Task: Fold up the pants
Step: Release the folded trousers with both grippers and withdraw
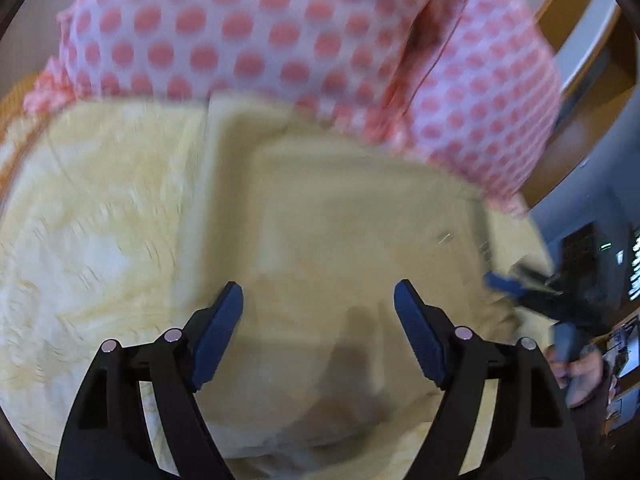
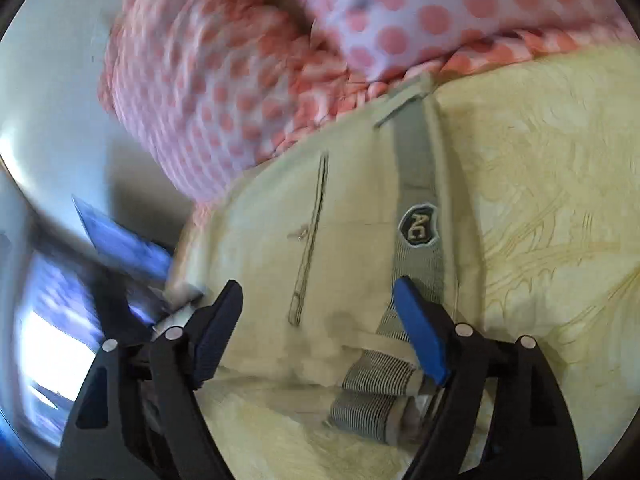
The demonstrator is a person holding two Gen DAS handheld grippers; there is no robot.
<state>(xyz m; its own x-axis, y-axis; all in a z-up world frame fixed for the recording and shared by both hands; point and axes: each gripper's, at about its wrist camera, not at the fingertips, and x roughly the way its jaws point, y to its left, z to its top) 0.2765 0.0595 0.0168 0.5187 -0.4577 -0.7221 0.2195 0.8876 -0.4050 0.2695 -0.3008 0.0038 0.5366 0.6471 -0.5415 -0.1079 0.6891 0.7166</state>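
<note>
Khaki pants (image 2: 352, 240) are laid flat on a cream patterned bedspread (image 2: 552, 184), just beside a pink polka-dot pillow (image 1: 280, 28), presumably so that a smooth surface is given for folding. The right gripper (image 2: 318, 292) is held with its jaws apart over the ribbed waistband (image 2: 372, 392) and nothing is clamped, a placement judged suited to taking that end. The left gripper (image 1: 318, 294) is likewise spread and empty above plain khaki cloth, where the pants can be pinned or lifted.

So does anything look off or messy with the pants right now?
Slightly. The beige pants lie folded on the yellow bedspread, but their ribbed cuffs bunch unevenly at the near edge. No damage or stain is visible.
</note>
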